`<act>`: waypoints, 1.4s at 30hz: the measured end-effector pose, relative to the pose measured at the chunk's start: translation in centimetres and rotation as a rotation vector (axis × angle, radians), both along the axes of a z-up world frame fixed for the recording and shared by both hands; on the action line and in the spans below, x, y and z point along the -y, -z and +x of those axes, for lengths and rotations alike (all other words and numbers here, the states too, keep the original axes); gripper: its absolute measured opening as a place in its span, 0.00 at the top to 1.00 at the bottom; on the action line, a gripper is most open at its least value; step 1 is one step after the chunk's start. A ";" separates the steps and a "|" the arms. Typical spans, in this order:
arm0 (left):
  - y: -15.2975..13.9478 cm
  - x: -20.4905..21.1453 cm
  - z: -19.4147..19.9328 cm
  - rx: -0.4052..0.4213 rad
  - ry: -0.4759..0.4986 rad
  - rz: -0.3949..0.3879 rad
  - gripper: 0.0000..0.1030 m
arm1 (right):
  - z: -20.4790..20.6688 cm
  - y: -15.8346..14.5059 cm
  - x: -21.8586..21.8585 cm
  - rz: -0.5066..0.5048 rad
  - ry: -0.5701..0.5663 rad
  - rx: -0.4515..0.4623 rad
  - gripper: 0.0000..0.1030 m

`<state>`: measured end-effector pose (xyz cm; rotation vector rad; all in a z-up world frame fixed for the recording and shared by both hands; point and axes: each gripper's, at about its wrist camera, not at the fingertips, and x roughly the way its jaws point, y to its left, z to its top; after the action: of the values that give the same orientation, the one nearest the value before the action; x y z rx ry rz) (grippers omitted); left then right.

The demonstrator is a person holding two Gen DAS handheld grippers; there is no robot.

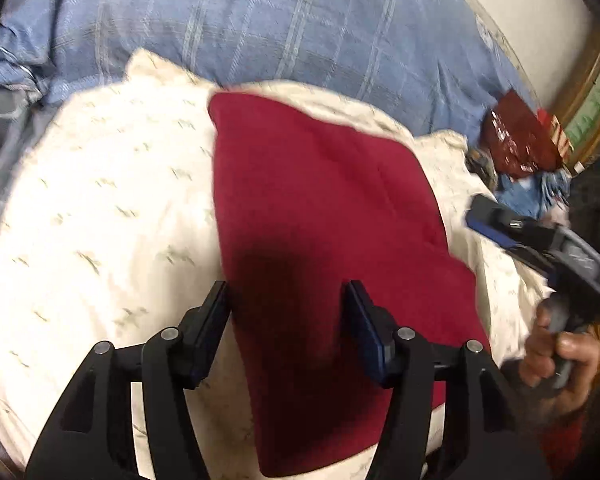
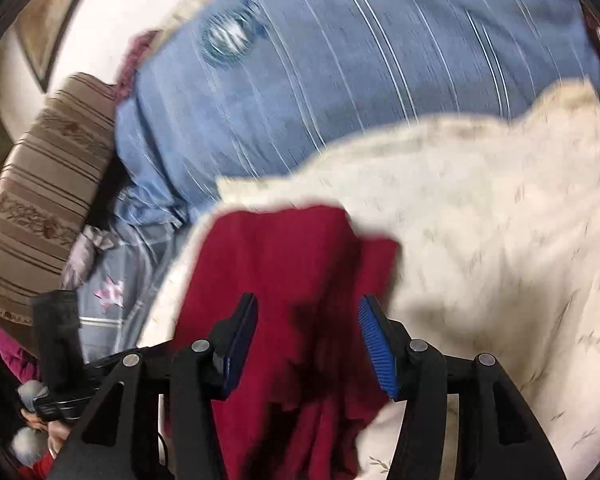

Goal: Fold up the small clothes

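Note:
A dark red cloth (image 1: 320, 208) lies spread on a cream pillow (image 1: 100, 220) with a small leaf print. My left gripper (image 1: 286, 292) is open and empty, its fingers above the near part of the red cloth. My right gripper (image 2: 308, 304) is also open and empty, hovering over the red cloth (image 2: 284, 264), which looks rumpled there. The right gripper also shows at the right edge of the left wrist view (image 1: 484, 212), held by a hand. The cream pillow (image 2: 480, 240) fills the right of the right wrist view.
A blue plaid bedcover (image 1: 280, 20) lies behind the pillow. Red packets (image 1: 516, 136) and a blue rag (image 1: 528, 196) sit at the right. A brown striped cushion (image 2: 40, 200) and grey fabric (image 2: 108, 280) lie at the left of the right wrist view.

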<state>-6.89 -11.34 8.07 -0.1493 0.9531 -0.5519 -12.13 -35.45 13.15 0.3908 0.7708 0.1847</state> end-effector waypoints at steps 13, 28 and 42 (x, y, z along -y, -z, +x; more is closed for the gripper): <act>1.1 0.2 0.3 0.127 -0.061 0.085 0.23 | 6.2 4.6 -3.9 -0.239 -0.024 -0.083 0.77; 0.9 0.9 -1.1 0.194 -0.087 0.156 0.21 | -1.2 5.1 -6.3 -0.333 -0.055 -0.096 0.57; -2.2 -0.9 -4.8 0.258 -0.208 0.203 0.21 | -5.2 0.4 -5.8 -0.328 0.044 -0.006 0.28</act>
<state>-11.73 -10.44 10.22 0.0066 0.7265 -0.2723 -17.34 -29.65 12.79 0.0973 0.7824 0.0137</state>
